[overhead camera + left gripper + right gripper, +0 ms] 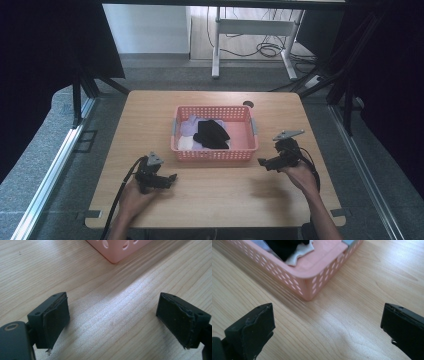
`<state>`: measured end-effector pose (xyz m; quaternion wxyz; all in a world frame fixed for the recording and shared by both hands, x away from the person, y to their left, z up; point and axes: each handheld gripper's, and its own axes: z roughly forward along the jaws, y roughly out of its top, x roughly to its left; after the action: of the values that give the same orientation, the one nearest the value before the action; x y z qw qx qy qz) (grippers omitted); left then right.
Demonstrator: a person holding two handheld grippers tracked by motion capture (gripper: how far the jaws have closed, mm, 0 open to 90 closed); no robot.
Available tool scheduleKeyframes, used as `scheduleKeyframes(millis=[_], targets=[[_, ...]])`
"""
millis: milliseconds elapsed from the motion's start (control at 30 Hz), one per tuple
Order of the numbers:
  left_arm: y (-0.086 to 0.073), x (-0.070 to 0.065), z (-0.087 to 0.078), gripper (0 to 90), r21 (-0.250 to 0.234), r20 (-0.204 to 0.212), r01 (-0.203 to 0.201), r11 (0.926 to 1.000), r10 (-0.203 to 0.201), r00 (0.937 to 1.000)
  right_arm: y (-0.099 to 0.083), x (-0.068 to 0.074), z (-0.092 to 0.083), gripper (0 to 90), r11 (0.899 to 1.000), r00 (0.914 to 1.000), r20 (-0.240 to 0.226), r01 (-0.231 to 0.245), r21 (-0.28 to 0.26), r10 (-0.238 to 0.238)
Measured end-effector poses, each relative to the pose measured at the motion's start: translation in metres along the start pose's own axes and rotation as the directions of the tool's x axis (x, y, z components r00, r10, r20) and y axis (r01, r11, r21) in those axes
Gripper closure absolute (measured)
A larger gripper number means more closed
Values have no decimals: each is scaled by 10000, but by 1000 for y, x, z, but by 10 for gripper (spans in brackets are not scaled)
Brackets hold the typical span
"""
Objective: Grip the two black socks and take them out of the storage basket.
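Observation:
A pink perforated basket [215, 154] stands in the middle of the wooden table [150, 115]. Inside it lie a black garment [211, 133], a lilac cloth [189, 125] and a white cloth [185, 144]. My left gripper [172, 177] rests low over the table, left of the basket's near corner [113, 257], open with nothing between its jaws. My right gripper [261, 162] hovers just right of the basket's near right corner [308, 293], also open and empty. In the right gripper view the white cloth [299, 253] and black garment [284, 247] show over the rim.
A small dark round hole [248, 104] sits in the table behind the basket. Beyond the table stands a white desk frame [250, 35] with cables on the floor. Black curtains hang at both sides. Bare wood stretches in front of the basket.

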<state>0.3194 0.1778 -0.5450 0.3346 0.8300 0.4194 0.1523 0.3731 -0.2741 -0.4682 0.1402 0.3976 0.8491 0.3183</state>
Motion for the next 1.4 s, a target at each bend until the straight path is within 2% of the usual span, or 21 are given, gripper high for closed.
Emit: scheduleKeyframes(millis=[233, 467, 900, 1033, 1133, 1400], targets=[[0, 0, 0, 110, 5, 2, -34, 10000, 34, 10000, 21, -2, -8, 0, 10000, 9998, -187, 73, -45, -74], [0, 1, 0, 110, 36, 2, -68, 10000, 68, 10000, 38, 0, -7, 1, 9998, 9994, -306, 190, -21, -191], [0, 0, 0, 110, 33, 9, -15, 10000, 15, 10000, 69, 3, 11, 55, 10000, 9982, -599, 9, 96, -3], [0, 0, 0, 110, 35, 9, -24, 10000, 24, 10000, 79, 6, 19, 72, 9997, 9982, -603, 73, 229, -59], [0, 0, 0, 110, 31, 12, -20, 10000, 20, 10000, 90, 11, 27, 86, 9995, 9970, -753, 184, 262, -164], [0, 0, 0, 110, 31, 12, -19, 10000, 19, 10000, 106, 18, 44, 114, 9987, 9939, -1081, 254, 452, -204]])
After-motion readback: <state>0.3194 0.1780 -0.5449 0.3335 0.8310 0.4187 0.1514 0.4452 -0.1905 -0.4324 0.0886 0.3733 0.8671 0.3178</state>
